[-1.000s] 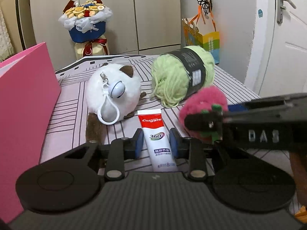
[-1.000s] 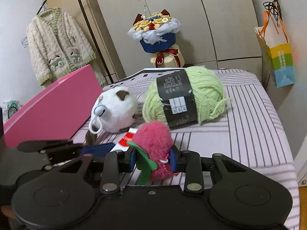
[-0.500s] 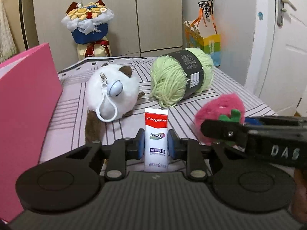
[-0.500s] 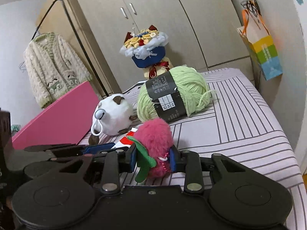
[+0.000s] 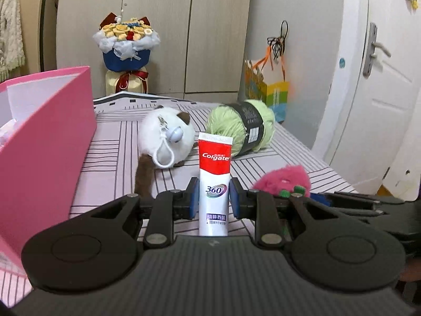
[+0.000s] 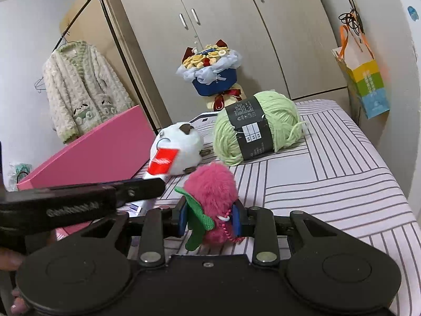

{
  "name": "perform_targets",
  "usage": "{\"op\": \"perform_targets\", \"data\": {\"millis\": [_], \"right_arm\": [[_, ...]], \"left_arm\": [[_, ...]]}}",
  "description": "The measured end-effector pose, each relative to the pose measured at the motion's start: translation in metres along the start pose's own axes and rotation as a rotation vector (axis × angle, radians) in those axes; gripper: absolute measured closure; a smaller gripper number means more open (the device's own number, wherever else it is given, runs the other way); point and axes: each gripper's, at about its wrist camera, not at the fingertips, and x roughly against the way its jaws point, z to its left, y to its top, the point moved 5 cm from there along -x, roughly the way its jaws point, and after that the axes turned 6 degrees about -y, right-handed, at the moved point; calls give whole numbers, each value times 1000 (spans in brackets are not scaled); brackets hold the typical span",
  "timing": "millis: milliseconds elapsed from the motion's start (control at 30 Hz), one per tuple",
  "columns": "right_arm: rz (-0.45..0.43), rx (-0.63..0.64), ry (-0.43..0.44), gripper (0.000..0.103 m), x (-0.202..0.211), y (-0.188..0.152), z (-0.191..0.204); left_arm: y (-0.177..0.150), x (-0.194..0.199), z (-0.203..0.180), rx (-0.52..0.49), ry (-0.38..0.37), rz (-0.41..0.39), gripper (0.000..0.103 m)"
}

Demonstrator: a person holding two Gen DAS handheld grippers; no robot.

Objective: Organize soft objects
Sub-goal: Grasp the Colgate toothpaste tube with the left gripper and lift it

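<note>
My left gripper is shut on a red-and-white toothpaste tube, which stands upright between the blue pads, clear of the striped bed. My right gripper is shut on a pink fluffy strawberry plush with a green leaf and a bead chain. That plush also shows low on the right in the left wrist view. On the bed behind lie a white plush with a keyring and a green yarn ball. The left gripper reaches in from the left of the right wrist view.
An open pink box stands on the left of the bed. A bouquet and wardrobe doors are behind the bed. A paper bag hangs on the right wall, and a door is further right. A cardigan hangs at left.
The left gripper's pads closed on the toothpaste tube and lifted it off the bed, so it now stands higher. The right gripper kept its hold on the pink plush and shifted sideways.
</note>
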Motion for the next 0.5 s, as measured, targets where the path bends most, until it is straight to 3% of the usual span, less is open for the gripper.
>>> {"op": "perform_targets", "data": {"millis": [500], "right_arm": [[-17,59,-19,66,14,-1,18]], "left_arm": [[1,24,12,76,-65,-65,81]]}}
